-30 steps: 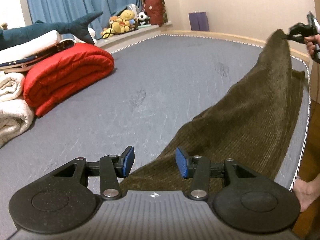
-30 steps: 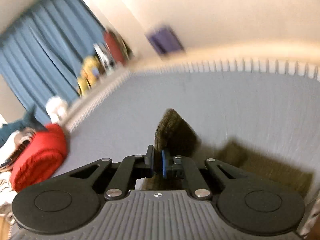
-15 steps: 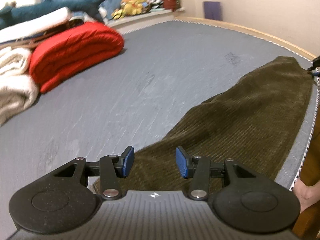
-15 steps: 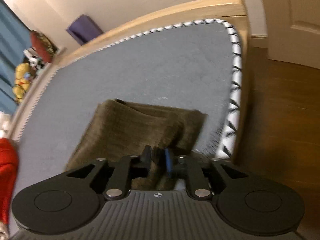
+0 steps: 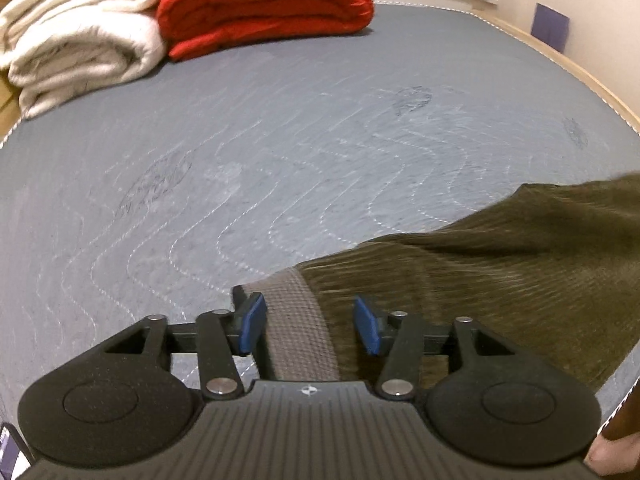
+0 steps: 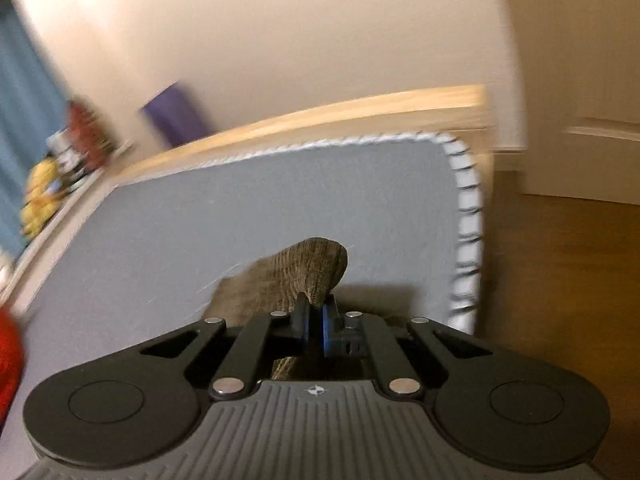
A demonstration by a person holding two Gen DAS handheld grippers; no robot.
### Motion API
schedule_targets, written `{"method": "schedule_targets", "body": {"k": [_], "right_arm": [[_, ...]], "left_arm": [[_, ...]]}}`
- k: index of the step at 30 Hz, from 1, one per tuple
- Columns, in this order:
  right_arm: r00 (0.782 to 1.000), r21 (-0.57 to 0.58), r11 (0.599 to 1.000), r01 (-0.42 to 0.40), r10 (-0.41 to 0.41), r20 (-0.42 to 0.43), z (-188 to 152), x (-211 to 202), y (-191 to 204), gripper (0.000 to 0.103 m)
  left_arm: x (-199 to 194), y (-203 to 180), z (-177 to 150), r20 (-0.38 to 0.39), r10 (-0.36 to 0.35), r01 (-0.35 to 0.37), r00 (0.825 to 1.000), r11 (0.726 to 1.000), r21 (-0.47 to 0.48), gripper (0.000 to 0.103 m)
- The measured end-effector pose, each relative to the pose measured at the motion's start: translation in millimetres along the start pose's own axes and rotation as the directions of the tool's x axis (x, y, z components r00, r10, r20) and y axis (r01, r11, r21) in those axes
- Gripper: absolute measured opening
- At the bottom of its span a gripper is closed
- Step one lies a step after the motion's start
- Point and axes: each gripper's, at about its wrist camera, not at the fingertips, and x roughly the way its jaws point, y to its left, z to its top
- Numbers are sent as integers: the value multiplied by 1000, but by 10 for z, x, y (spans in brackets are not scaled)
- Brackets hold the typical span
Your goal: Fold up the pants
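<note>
Pants (image 5: pixel 500 272) waistband btwn just-widened left gripper (image 5: pixel 306 326) pads – right gripper (image 6: pixel 314 320) pinching hem.

We see a grey quilted mattress (image 5: pixel 320 152) in a pale wooden bed frame (image 6: pixel 360 110). On it the olive corduroy pants (image 5: pixel 500 272) lie spread from between the left jaws out to their right. Well beyond those jaws, to their left, a rolled red quilt (image 5: pixel 260 4) rests on the mattress, with folded cream blankets (image 5: pixel 80 36) just beside it.
</note>
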Motion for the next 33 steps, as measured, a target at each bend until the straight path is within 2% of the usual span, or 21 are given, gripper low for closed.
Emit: {"method": "schedule_targets", "body": {"k": [1, 3, 5, 6, 7, 9, 11, 14, 15, 18, 20, 21, 22, 24, 25, 26, 27, 29, 31, 32, 33], "right_arm": [[998, 11, 998, 57, -57, -19, -8, 59, -62, 6], [985, 59, 988, 140, -133, -106, -92, 256, -205, 11], [975, 57, 989, 137, -124, -187, -154, 410, -220, 14], [977, 52, 988, 142, -132, -166, -151, 380, -199, 19], [983, 48, 989, 139, -132, -131, -131, 321, -166, 31], [992, 2, 993, 121, -121, -34, -74, 168, -48, 48], [992, -39, 993, 113, -111, 53, -30, 30, 64, 50], [996, -49, 997, 59, -56, 74, -13, -36, 145, 51], [997, -53, 998, 45, -41, 65, -28, -21, 162, 51], [1000, -83, 996, -14, 16, 27, -113, 6, 271, 51], [999, -107, 993, -41, 43, 13, -165, 13, 359, 51], [998, -114, 992, -58, 59, 6, -155, 30, 449, 51], [997, -121, 989, -82, 83, 0, -176, 21, 507, 51], [990, -141, 980, -140, 139, -15, -182, 0, 653, 51], [985, -158, 972, -175, 173, -24, -184, -25, 744, 51], [978, -177, 962, -207, 205, -34, -209, -58, 832, 51], [971, -197, 950, -240, 236, -46, -228, -86, 907, 51], [952, -264, 915, -306, 296, -79, -331, -186, 1129, 51], [936, -350, 868, -352, 334, -111, -463, -229, 1343, 51], [927, -400, 837, -373, 351, -130, -548, -247, 1460, 51], [920, -442, 808, -390, 363, -147, -627, -280, 1572, 51]], "left_arm": [[22, 38, -10, -11, -4, 4, 1000, 1000, -14, 70], [74, 85, -40, -42, -11, 10, 999, 999, -38, 74], [109, 132, -66, -69, -37, 33, 997, 998, -61, 75], [116, 154, -77, -75, -49, 43, 996, 996, -73, 75], [111, 168, -84, -80, -58, 51, 995, 995, -83, 75], [109, 194, -102, -89, -78, 69, 993, 992, -107, 75], [92, 224, -126, -96, -93, 80, 991, 988, -131, 75], [61, 257, -165, -103, -113, 95, 988, 983, -159, 75], [63, 263, -179, -105, -122, 103, 987, 981, -165, 73], [106, 200, -243, -118, -130, 112, 985, 983, -146, 57], [94, 114, -302, -116, -98, 91, 988, 994, -66, 49], [43, 69, -317, -103, -67, 67, 992, 998, -1, 31], [-43, 72, -314, -70, -45, 47, 997, 999, 16, 25], [-377, 174, -298, 31, -33, 35, 999, 998, -59, 22], [-493, 184, -310, 55, -29, 32, 998, 998, -57, 22], [-554, 167, -348, 51, -32, 34, 998, 999, -26, 23], [-502, 148, -399, 8, -35, 35, 999, 999, 1, 24], [-211, 87, -512, -128, 7, 3, 992, 997, 80, 33], [-153, -3, -512, -100, 107, -88, 989, 981, 171, 69], [-218, -32, -469, -47, 150, -140, 988, 974, 179, 72], [-298, -54, -428, -2, 160, -157, 987, 971, 178, 72]]}}
